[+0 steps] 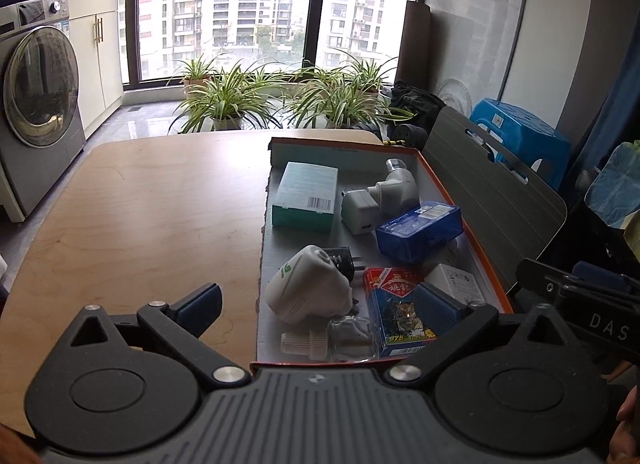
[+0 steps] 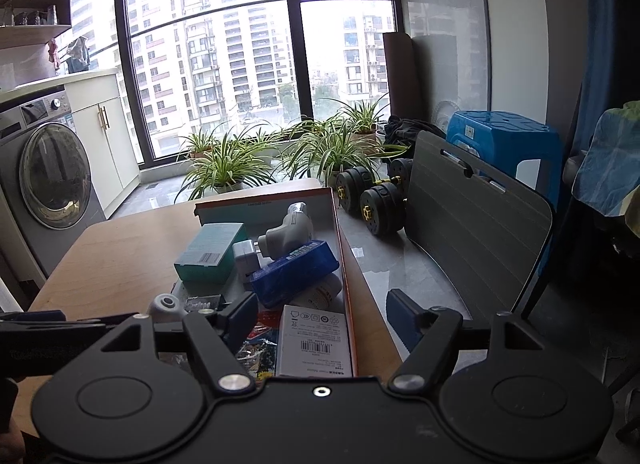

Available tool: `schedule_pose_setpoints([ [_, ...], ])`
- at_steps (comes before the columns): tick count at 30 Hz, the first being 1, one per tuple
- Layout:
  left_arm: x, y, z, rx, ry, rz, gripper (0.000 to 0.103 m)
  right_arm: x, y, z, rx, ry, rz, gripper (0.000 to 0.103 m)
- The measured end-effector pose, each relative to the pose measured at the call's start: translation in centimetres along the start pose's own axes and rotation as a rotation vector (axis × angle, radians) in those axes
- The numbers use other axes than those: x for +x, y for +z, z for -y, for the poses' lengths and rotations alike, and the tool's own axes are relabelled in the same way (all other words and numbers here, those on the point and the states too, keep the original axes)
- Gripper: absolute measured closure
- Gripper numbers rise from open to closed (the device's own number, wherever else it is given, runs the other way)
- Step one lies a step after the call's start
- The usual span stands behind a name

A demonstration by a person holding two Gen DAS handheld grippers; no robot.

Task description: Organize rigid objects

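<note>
An orange-rimmed cardboard box (image 1: 344, 143) lies on the right part of a wooden table (image 1: 140, 204). Inside it are a teal carton (image 1: 306, 196), a white charger cube (image 1: 360, 210), a white adapter (image 1: 396, 188), a blue plastic case (image 1: 420, 230), a white plug-in device (image 1: 308, 284), a blue and red card pack (image 1: 396, 304), a small glass bottle (image 1: 348, 336) and a white carton (image 2: 314, 340). My left gripper (image 1: 318, 304) stands wide open over the box's near end, gripping nothing. My right gripper (image 2: 322, 320) is open above the box's near right corner, its pads touching nothing.
A washing machine (image 1: 36, 104) and a cupboard stand at the left. Potted plants (image 1: 224, 100) line the window beyond the table. Right of the table lean a grey slatted board (image 1: 492, 192), black dumbbells (image 2: 372, 196) and a blue stool (image 2: 500, 136).
</note>
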State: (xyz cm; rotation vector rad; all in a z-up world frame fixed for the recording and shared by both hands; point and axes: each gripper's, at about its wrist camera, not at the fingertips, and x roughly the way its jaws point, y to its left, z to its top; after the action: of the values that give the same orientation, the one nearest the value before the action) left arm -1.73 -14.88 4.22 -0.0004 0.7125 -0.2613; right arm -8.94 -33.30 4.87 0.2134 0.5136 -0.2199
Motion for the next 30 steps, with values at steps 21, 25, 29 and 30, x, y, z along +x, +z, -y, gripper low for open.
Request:
schedule_pose_setpoints([
  [21,-0.3,-2.9,0.3,0.011,0.053,-0.040,0.000,-0.8,-3.2,-0.5,-0.037,0.020,-0.062,0.016],
  [25,-0.2,-2.9,0.6,0.031,0.056,-0.041,0.000,-0.8,-3.4,-0.5,-0.035,0.020,-0.067,0.016],
  [29,-0.1,-3.0,0.7,0.037,0.056,-0.044,0.000,-0.7,-3.4,-0.5,-0.032,0.020,-0.070,0.016],
  [30,0.0,-3.0,0.7,0.037,0.055,-0.047,0.000,-0.6,-3.4,-0.4,-0.031,0.020,-0.070,0.016],
])
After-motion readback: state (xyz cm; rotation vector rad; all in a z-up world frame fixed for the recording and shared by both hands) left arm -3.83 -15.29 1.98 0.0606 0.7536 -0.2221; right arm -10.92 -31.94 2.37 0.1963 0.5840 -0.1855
